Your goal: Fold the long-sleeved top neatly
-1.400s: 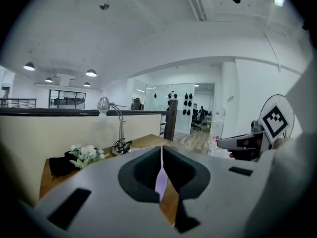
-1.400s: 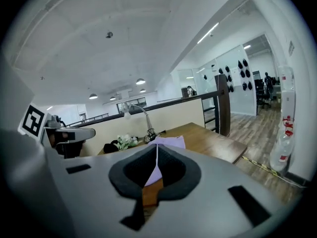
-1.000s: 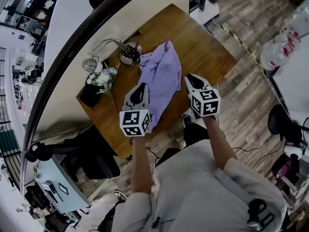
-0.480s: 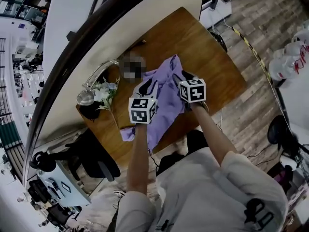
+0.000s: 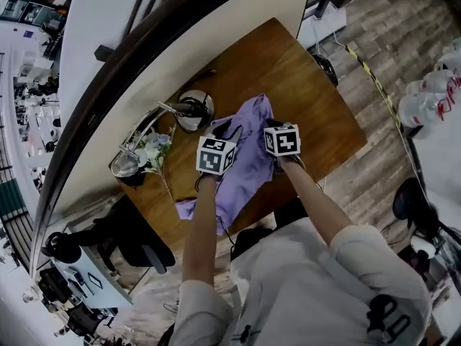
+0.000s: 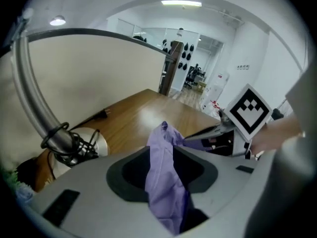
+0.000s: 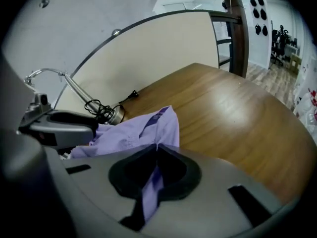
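A lavender long-sleeved top [image 5: 248, 157] lies crumpled on the wooden table [image 5: 310, 85], its near end trailing over the front edge. My left gripper [image 5: 223, 130] is at the top's far left part. Its jaws have just been opening, and a fold of the top [image 6: 166, 167] hangs loosely between them with dark gaps on both sides. My right gripper [image 5: 271, 124] is at the far right part. Its jaws have just been closing and pinch a thin strip of the top [image 7: 151, 180]. Each gripper appears in the other's view: the right gripper [image 6: 233, 128] and the left gripper [image 7: 54, 125].
A desk lamp with a round base [image 5: 193, 110] and coiled cable stands just behind the top. A flower pot [image 5: 148, 153] sits at the table's left end. A curved partition [image 5: 166, 49] backs the table. A black chair [image 5: 137, 236] stands front left, and water bottles [image 5: 425, 99] on the floor at right.
Both grippers have moved away from the table's near edge, sinking toward the tabletop side by side with the top. The top now lies bunched further back by the lamp base.
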The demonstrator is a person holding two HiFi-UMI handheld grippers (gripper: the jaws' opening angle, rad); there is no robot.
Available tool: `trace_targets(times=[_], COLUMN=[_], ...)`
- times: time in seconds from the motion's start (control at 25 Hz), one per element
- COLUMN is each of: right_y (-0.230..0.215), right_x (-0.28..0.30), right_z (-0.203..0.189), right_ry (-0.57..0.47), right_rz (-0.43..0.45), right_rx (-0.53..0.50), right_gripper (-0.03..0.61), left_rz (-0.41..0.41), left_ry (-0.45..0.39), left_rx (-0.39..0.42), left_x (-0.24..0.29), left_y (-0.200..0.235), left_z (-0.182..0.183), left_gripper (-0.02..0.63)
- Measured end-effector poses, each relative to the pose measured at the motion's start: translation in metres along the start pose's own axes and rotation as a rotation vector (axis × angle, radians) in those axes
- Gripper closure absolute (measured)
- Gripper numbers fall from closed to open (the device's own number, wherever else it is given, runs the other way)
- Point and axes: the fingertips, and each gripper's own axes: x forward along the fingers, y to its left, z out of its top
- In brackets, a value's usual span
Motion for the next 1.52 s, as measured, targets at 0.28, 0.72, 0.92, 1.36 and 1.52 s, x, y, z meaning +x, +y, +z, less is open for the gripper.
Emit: trace_targets(times=[0.28,0.72,0.92,1.36,1.52], right_y=[-0.024,-0.003,0.009,0.082,0.132], right_x=[-0.028,-0.081,-0.12,-0.244,-0.322], right_z=[-0.003,0.02,0.041,0.068,0.062], right_ry=[-0.009,-0.188,-0.268,-0.515,-0.66], right_rz=[0.105,0.197,0.187,0.123,0.092], right_rx=[-0.034,-0.344,-0.468,-0.849,-0.965], right_gripper=[0.565,0.566,0.566,0.566,0.566], left_rz=[-0.017,0.02,0.091,0.313,0.397], left_ry=[0.089,0.21,0.031,-0.313,-0.437], left_rx=[0.076,0.215,0.198,0.321,0.407], left_x=[0.02,0.027,-0.043,-0.253,-0.332], left_y=[0.001,0.0,0.007,-0.024,-0.06], left_z=[-0.018,-0.037,-0.013,0.008,0.012], left_gripper=[0.465,0.569,0.575,0.577,0.578])
